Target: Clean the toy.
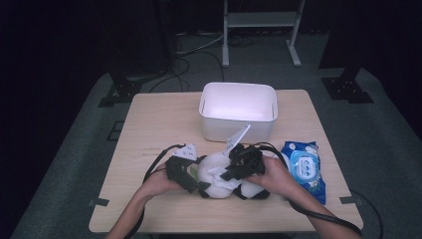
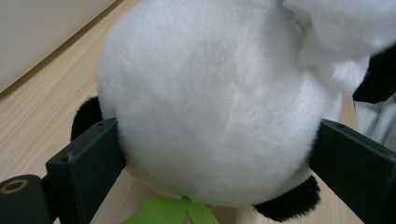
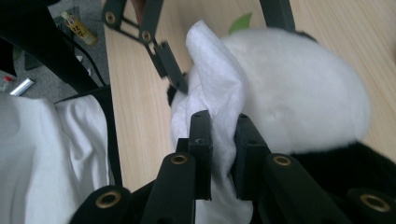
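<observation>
A black-and-white panda plush (image 1: 219, 180) lies near the front edge of the wooden table (image 1: 159, 124). My left gripper (image 1: 191, 175) comes in from the left. Its jaws press on both sides of the plush's round white head (image 2: 215, 107), so the left gripper (image 2: 219, 140) is shut on it. A green tag (image 2: 168, 212) pokes out below. My right gripper (image 1: 233, 168) reaches over from the right. The right gripper (image 3: 223, 126) is shut on a folded white wipe (image 3: 215, 70), and the wipe lies against the white fur of the plush (image 3: 299, 88).
A white plastic bin (image 1: 238, 112) stands at the back middle of the table. A blue pack of wet wipes (image 1: 303, 167) lies to the right of the hands. Black cables trail from both grippers across the table front.
</observation>
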A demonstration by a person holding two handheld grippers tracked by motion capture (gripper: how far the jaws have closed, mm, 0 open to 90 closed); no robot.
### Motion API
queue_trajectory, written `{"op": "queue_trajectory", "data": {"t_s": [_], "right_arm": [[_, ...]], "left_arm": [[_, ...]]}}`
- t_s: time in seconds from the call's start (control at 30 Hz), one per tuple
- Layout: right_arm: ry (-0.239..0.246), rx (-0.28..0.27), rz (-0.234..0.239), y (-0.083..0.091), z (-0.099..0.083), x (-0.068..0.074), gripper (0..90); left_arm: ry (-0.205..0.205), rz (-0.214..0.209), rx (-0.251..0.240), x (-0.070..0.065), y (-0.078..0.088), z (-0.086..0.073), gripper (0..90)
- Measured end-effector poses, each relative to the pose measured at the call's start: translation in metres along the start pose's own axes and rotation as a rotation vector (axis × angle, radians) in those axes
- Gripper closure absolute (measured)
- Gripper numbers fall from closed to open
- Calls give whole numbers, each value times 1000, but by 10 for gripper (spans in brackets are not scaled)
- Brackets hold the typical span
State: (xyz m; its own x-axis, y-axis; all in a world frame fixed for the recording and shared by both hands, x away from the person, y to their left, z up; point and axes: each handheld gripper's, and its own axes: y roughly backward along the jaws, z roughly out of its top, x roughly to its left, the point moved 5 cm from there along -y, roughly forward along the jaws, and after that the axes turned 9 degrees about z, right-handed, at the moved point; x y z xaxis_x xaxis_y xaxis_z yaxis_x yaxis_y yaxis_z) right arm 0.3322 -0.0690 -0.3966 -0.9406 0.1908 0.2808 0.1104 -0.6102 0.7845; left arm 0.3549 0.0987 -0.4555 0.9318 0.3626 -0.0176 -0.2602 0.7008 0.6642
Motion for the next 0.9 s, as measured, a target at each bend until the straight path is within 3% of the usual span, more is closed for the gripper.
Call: {"op": "queue_trajectory", "data": {"t_s": [0.17,0.33,0.5,0.9], "right_arm": [[-33,4,-28,12,-10,-7,780],[-43,7,-59,18,-7,-16,781],[-35,15,-65,14,5,-17,781],[21,23,-31,-5,40,-16,781]], "left_arm": [[2,-1,-9,1,2,-1,46],[3,17,-6,7,12,-7,53],[23,25,-3,15,19,-15,53],[32,20,2,18,21,-21,52]]}}
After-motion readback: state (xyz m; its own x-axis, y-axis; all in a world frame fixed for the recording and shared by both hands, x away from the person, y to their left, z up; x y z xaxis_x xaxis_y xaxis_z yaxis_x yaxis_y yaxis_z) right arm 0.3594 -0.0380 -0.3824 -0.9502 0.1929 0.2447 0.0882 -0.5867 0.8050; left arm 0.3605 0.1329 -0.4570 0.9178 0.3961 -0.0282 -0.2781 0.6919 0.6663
